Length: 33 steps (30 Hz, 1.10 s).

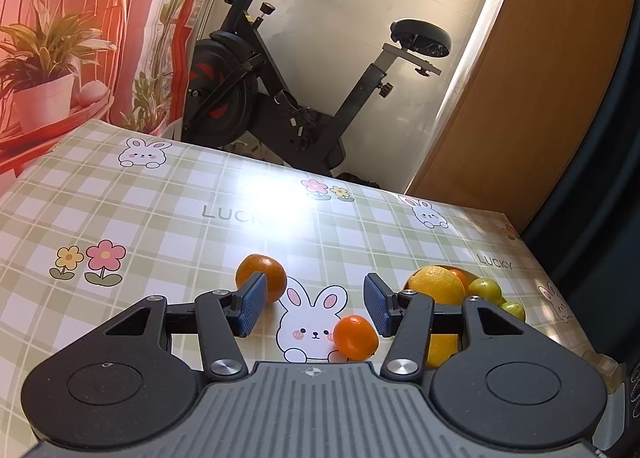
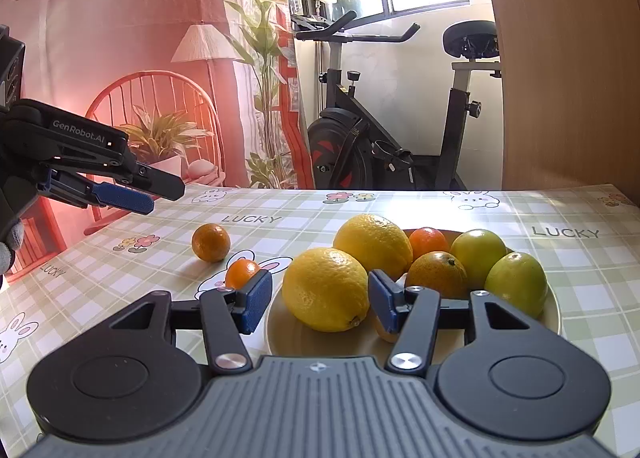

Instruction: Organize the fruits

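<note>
Fruit is lying in 2 places on the checked desk: 2 small oranges are sitting loose on the cloth, and the rest is heaped on a pale plate. The nearer loose orange is resting on a printed rabbit, just below and slightly toward the plate side of the left gripper, while the farther loose orange is showing partly behind that gripper's other pad, farther up the desk. Neither fruit is round enough to roll freely nor long enough to have an axis that matters, so approach angle looks unimportant. The left gripper is standing released, pads apart with nothing between them, and seems the better placed hand for both strays. From the right wrist view it is hovering above the desk, well clear of the cloth. The right gripper is straddling the front lemon on the plate, its pads flanking the fruit; a sliver of gap seems to be showing on each side, so I am judging it released rather than clenched. Behind that lemon are sitting a second lemon, 2 oranges and 2 green fruits. The strays likely belong on the plate next.
</note>
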Each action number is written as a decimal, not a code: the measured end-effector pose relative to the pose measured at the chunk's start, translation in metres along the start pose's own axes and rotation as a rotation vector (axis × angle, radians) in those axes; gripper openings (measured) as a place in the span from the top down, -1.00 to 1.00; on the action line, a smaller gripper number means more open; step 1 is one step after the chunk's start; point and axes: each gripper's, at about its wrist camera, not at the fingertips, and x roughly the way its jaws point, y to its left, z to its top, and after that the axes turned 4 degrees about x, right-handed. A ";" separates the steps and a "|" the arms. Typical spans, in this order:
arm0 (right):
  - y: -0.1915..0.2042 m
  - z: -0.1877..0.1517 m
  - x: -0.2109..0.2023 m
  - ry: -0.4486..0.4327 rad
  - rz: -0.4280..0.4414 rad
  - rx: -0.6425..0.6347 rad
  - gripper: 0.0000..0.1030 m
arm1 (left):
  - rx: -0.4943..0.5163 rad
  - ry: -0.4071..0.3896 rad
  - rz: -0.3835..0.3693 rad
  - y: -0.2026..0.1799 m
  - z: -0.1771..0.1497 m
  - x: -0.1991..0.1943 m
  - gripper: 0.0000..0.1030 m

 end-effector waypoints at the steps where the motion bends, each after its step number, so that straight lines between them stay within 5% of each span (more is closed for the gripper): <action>1: 0.001 0.000 0.000 -0.001 0.000 -0.005 -0.10 | 0.000 0.000 -0.002 0.001 0.000 0.000 -0.09; 11: 0.028 0.012 -0.004 -0.017 0.038 -0.102 -0.10 | 0.001 0.005 -0.052 0.010 0.000 0.010 -0.08; 17: 0.055 0.017 0.026 0.061 0.088 -0.162 -0.03 | -0.004 0.001 -0.064 0.014 -0.001 0.016 -0.08; 27: 0.072 0.014 0.083 0.210 0.022 -0.193 0.20 | -0.028 0.025 -0.069 0.023 -0.003 0.028 -0.07; 33: 0.081 0.013 0.094 0.228 0.018 -0.228 0.22 | -0.024 0.047 -0.089 0.024 -0.004 0.034 -0.07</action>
